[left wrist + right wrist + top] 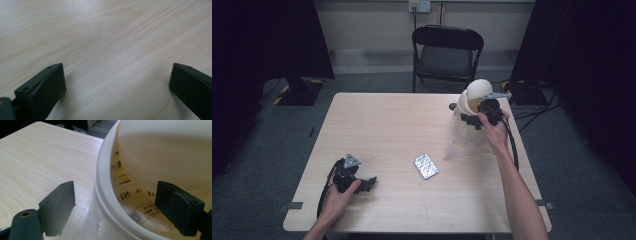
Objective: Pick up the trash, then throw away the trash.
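We rested our left gripper (368,183) near-left, jaws apart and empty; our raised right gripper (469,119) straddled, unclamped, the white tub's (105,202) rim far-right.

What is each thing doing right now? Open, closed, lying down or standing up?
Left gripper: open, low over bare wood, holding nothing.
Right gripper: open, one jaw inside the bowl's rim, one outside.
Cream bowl: tipped on its side, above the table.
Clear plastic bag: hanging under the bowl.
Silver packet: lying flat on the table.
Folding chair: unfolded, empty.
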Tool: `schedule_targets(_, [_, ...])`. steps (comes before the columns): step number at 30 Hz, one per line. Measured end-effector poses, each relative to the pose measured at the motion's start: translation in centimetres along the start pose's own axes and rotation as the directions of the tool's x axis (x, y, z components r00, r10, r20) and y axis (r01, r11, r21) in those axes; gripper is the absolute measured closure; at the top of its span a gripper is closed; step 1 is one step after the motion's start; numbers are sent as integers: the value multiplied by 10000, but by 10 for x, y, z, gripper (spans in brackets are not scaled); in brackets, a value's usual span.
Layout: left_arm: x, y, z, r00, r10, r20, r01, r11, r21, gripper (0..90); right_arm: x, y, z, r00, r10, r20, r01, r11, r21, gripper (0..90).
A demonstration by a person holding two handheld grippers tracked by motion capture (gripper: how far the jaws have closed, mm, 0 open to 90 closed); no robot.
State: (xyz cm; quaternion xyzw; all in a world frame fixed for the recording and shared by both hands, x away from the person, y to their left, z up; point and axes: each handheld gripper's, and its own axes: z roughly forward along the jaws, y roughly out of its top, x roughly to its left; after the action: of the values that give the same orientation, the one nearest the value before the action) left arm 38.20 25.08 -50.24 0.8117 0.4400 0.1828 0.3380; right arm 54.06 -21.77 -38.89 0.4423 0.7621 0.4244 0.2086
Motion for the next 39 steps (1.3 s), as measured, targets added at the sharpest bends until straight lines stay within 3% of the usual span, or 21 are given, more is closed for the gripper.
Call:
schedule_targets(4, [0,0,0,10000,1,8,-1,10000,0,1,2,4,-13,10000,41,-60,-43,9994,-332,161])
schedule_targets(11, [0,0,0,10000,-19,23,19,10000,-30,0,9,1,-30,9999,7,-156,-14,9989,-459,160])
schedule_targets(13, [0,0,0,10000,-18,23,18,10000,-28,0,16,-1,-46,9994,120,-320,-151,9950,-991,160])
schedule_targets(20, [0,0,0,10000,-20,23,20,10000,-28,0,36,-12,-65,9990,-120,-436,82,9962,-872,158])
schedule_targets(21, [0,0,0,10000,-19,21,19,10000,-28,0,42,-17,-67,9985,42,-547,-82,9972,-740,155])
schedule_targets(22, [0,0,0,10000,-19,21,19,10000,-28,0,42,-17,-67,9985,42,-547,-82,9972,-740,155])
schedule_targets(23, [0,0,0,10000,-21,18,21,10000,-27,0,51,-25,-67,9982,-78,-594,51,9990,-448,141])
schedule_targets(25, [0,0,1,10000,-81,27,81,9999,-73,0,55,-28,-67,9980,-111,-629,87,9992,-396,140])
schedule_targets(27, [0,0,1,10000,-78,24,79,9999,-73,0,68,-41,-63,9959,-303,-849,279,9992,-289,140])
schedule_targets(35, [0,0,1,10000,-79,9,79,9999,-71,0,83,-58,-59,9935,-266,-1110,232,9992,-315,143])
schedule_targets(39, [0,0,1,10000,-82,10,82,9999,-71,0,96,-66,-56,9898,-633,-1275,628,9980,-81,152])
